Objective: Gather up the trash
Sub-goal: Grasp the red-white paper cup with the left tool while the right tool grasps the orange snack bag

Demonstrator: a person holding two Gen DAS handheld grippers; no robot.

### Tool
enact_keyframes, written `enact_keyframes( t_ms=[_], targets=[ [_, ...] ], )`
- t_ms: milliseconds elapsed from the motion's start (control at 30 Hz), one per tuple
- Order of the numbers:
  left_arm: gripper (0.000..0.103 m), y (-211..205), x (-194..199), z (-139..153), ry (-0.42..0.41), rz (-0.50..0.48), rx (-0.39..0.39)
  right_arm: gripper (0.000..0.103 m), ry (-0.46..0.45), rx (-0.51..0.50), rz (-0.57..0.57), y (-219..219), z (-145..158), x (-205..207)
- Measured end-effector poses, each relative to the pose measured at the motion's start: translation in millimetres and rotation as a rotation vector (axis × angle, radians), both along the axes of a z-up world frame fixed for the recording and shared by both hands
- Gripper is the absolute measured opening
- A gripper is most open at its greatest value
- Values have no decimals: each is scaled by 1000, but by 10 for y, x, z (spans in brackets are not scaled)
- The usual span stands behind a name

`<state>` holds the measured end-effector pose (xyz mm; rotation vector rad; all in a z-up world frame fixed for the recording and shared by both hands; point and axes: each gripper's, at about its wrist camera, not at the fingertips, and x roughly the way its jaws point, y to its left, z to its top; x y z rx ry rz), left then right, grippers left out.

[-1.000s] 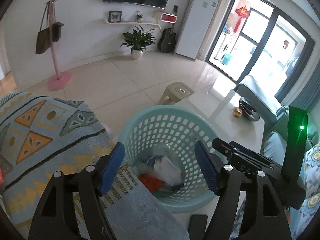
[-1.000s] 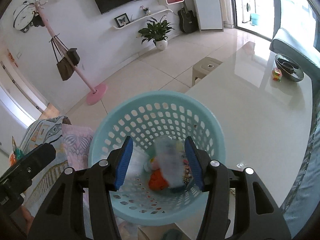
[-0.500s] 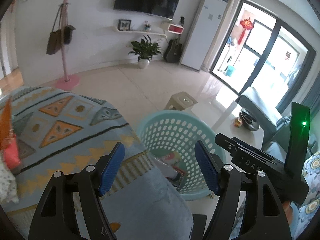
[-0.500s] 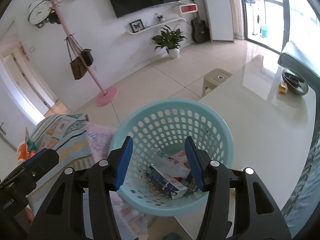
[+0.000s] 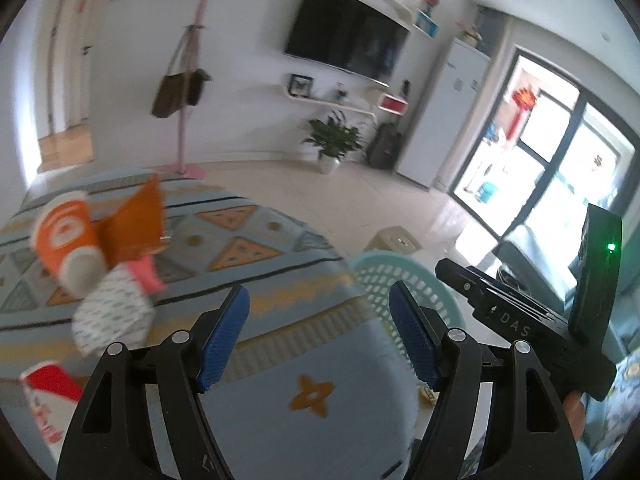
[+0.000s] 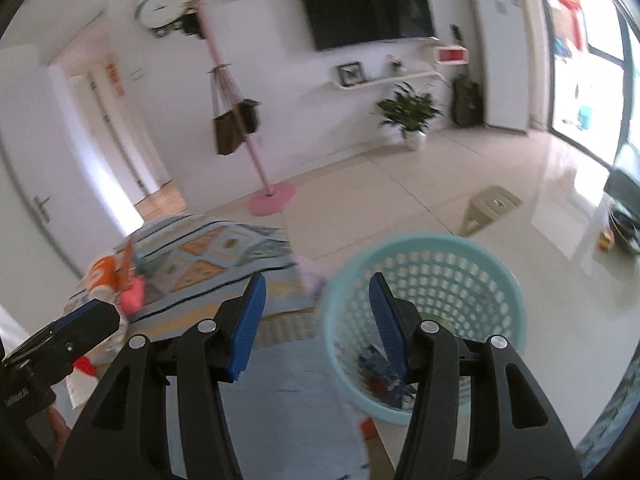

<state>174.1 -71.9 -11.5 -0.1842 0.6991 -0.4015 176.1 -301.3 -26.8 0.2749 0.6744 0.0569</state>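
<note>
A teal perforated basket (image 6: 428, 280) stands on the white table (image 6: 560, 340) with wrappers and a small carton in its bottom. Its rim also shows in the left wrist view as the basket (image 5: 384, 276). On the patterned blanket (image 5: 248, 248) to the left lies trash: an orange paper cup (image 5: 64, 236), an orange wrapper (image 5: 136, 224), a crumpled white bag (image 5: 112, 316) and a red-and-white pack (image 5: 44, 392). My left gripper (image 5: 320, 336) is open and empty above the blanket. My right gripper (image 6: 316, 320) is open and empty at the basket's left rim.
A pink coat stand (image 6: 256, 160) with a brown bag stands on the tiled floor beyond the blanket. A beige stool (image 6: 492, 204) sits behind the basket. A dark bowl (image 6: 624, 228) and a small toy rest at the table's far right.
Both grippers have pulled up and swung left, away from the basket's inside. The blanket with its trash has come into view. A carton dropped from the right gripper into the basket.
</note>
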Motion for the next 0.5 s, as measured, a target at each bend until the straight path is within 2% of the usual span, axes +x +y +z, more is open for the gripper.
enact_keyframes(
  t_ms=[67, 200, 367, 500],
  targets=[
    [71, 166, -65, 32, -7, 37, 3, 50, -19, -15, 45, 175, 65, 8],
    [79, 617, -223, 56, -14, 132, 0, 50, -57, -56, 152, 608, 197, 29],
    [82, 1219, -407, 10, 17, 238, -33, 50, -80, -78, 281, 1139, 311, 102],
    [83, 1565, -504, -104, 49, 291, -11, 51, -78, -96, 348, 1500, 329, 196]
  ],
)
